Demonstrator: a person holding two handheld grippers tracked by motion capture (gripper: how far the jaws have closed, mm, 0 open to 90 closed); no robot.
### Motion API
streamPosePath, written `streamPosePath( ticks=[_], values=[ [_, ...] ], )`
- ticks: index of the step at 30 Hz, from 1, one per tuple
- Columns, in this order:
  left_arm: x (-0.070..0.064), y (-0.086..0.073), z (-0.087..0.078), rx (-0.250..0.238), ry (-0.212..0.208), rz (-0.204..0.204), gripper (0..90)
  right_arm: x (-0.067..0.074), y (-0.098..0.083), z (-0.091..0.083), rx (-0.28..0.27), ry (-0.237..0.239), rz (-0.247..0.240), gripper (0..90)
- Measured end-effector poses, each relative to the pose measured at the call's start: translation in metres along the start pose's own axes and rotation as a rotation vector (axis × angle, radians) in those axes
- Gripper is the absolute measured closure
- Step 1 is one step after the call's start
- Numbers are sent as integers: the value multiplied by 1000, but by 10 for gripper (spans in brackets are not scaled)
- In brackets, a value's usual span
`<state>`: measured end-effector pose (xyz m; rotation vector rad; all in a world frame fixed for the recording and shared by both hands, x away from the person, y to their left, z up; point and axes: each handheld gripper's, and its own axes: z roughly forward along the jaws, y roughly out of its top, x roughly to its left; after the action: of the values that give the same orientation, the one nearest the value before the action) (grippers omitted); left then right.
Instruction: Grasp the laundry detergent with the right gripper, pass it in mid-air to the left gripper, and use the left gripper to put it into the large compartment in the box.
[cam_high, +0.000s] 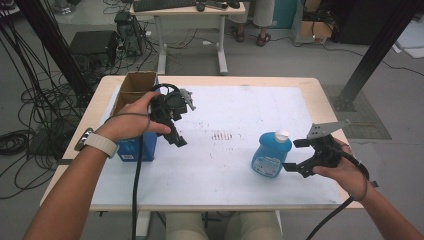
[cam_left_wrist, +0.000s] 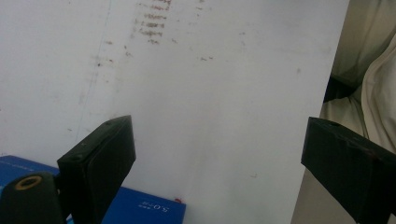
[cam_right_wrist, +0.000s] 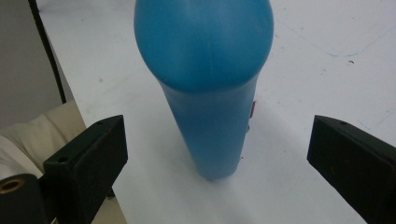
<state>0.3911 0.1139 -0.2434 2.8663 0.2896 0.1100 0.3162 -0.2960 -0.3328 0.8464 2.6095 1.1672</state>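
Right gripper (cam_high: 299, 156) jaws wide, astride upright blue bottle (cam_high: 271, 153) | left gripper (cam_high: 179, 137) jaws wide, empty

Blue box (cam_left_wrist: 140, 210) bears small print, perhaps "5.0", barely legible.

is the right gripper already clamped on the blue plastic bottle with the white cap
No, the right gripper has its jaws wide apart, with clear white table showing on both sides of the blue plastic bottle.

A grey floor (cam_high: 280, 62) lay beyond the white-topped surface (cam_high: 225, 110) — cables (cam_high: 30, 125) tangled across it, a desk (cam_high: 190, 35) stood behind, black posts (cam_high: 375, 50) flanked.
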Motion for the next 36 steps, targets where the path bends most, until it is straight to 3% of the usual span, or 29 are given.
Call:
streamPosePath(
  ticks=[10,11,18,36],
  values=[
    [-1,0,-1,-1,4,-2,102,1,-10,3,-45,-15,-19,34],
    [-1,0,-1,0,4,-3,102,3,-12,4,-54,-16,3,34],
    [-1,0,-1,1,4,-1,102,5,-17,6,-77,-20,19,33],
    [-1,-1,-1,-3,8,-6,102,5,-25,10,-125,-26,-14,38]
  ],
)
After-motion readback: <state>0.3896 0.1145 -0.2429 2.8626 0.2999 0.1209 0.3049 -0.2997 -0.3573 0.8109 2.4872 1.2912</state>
